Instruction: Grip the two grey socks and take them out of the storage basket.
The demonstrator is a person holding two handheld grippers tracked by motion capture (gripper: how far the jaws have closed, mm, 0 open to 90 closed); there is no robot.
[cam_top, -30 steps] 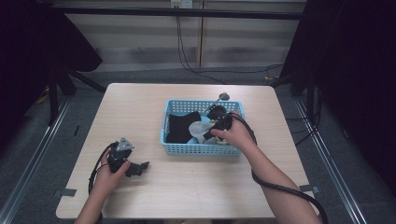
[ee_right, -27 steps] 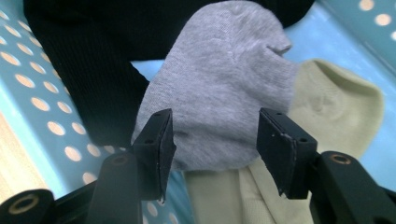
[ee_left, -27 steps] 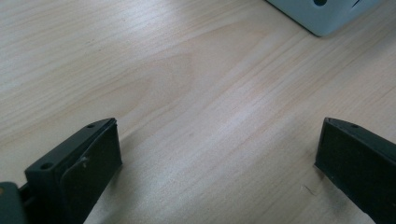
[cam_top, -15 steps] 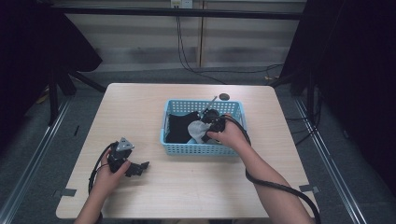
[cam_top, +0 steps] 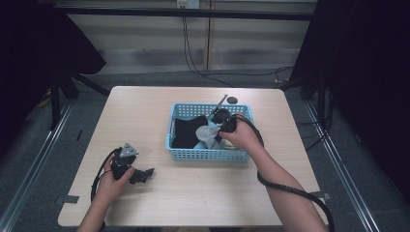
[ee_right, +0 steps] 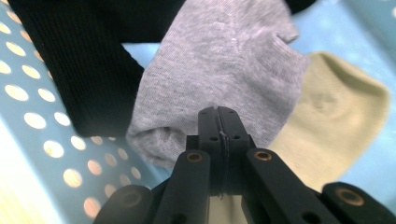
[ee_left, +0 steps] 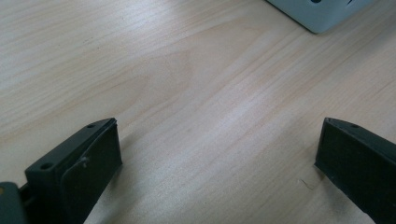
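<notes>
A light blue basket (cam_top: 208, 154) stands mid-table and holds a black sock (cam_top: 186, 130), a grey sock (cam_top: 205, 134) and a cream sock (ee_right: 336, 121). My right gripper (cam_top: 218, 131) reaches down into the basket. Its jaws have just been closing and now meet, with their tips (ee_right: 218, 112) pinching the grey sock (ee_right: 224, 60) beside the black sock (ee_right: 88, 60). The left gripper (cam_top: 145, 174) rests on the bare table near the front left. Its jaws stand wide open (ee_left: 219, 149) with nothing between them, and the basket's corner (ee_left: 322, 14) lies beyond.
A small dark round disc (cam_top: 232, 100) and a thin rod (cam_top: 220, 102) lie on the table just behind the basket. The wooden tabletop (cam_top: 145, 116) stretches bare to the basket's left. Cables run over the floor behind the table.
My right hand has shifted a little to the left and lower in the basket, onto the grey sock. The left hand and its gripper have stayed put.
</notes>
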